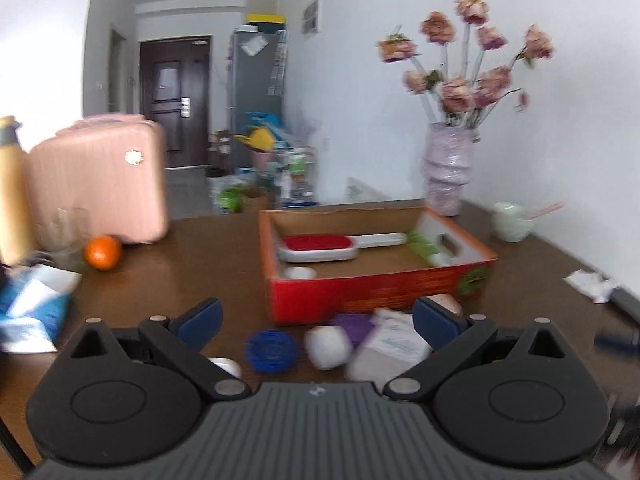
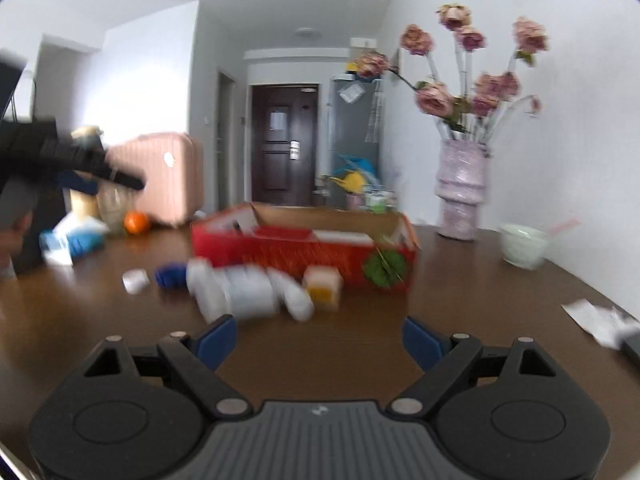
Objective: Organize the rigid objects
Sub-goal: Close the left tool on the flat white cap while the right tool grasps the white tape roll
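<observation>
A red cardboard box [image 1: 360, 296] [image 2: 280, 254] stands open on the brown table, with a red-and-white brush [image 1: 320, 246] inside. In front of it lie a blue ball [image 1: 272, 350] [image 2: 170, 274], a white ball [image 1: 328, 346], a purple piece [image 1: 354, 326] and a white bottle [image 2: 248, 294] on its side. A small beige block [image 2: 322, 286] sits by the box. My left gripper [image 1: 318, 322] is open above these items, holding nothing. My right gripper [image 2: 320, 340] is open over bare table, short of the bottle. The left gripper [image 2: 72, 160] also shows blurred at the left of the right wrist view.
A pink suitcase [image 1: 100, 180], an orange [image 1: 102, 252], a tall beige bottle [image 1: 12, 192] and blue-white packets [image 1: 32, 312] stand at the left. A vase of pink flowers [image 1: 448, 168] and a pale green cup [image 1: 512, 222] are at the right, with crumpled paper [image 1: 592, 284] nearby.
</observation>
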Motion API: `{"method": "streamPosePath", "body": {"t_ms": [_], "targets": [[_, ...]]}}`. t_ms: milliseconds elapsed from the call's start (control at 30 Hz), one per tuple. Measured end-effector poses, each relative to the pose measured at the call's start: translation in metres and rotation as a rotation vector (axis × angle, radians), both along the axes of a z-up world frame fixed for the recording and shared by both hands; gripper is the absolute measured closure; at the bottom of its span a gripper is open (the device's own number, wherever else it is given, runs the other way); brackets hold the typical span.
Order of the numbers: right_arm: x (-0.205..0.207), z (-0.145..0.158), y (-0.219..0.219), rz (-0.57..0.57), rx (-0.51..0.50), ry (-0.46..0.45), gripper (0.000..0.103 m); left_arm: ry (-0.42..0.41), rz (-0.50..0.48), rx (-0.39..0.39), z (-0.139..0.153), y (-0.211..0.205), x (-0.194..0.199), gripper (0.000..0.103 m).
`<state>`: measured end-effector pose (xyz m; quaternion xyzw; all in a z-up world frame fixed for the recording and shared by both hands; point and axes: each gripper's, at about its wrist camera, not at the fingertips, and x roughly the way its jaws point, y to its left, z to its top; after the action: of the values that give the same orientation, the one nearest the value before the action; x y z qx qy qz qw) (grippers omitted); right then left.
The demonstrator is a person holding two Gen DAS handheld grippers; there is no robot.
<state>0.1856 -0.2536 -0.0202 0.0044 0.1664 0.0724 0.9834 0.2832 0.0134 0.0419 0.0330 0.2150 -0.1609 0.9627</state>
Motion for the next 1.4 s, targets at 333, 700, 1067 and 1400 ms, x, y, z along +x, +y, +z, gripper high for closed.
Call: {"method": "streamPosePath", "body": {"t_ms": [333, 700, 1067, 1400], "targets": [[0.027, -0.028, 0.015, 0.05, 0.008, 0.1, 0.013, 0.076, 0.103, 0.071, -0.064, 0.038, 0.018, 0.0], [0.046, 0.001, 0.076, 0.016, -0.04, 0.113, 0.019, 0.172, 0.03, 0.077, -0.096, 0.065, 0.081, 0.004], [0.13, -0.004, 0.13, 0.036, 0.019, 0.199, 0.048, 0.225, -0.054, 0.111, -0.116, 0.073, 0.119, 0.023], [0.196, -0.028, 0.16, 0.011, -0.122, 0.299, 0.073, 0.202, -0.119, 0.108, -0.122, 0.067, 0.121, 0.063]]}}
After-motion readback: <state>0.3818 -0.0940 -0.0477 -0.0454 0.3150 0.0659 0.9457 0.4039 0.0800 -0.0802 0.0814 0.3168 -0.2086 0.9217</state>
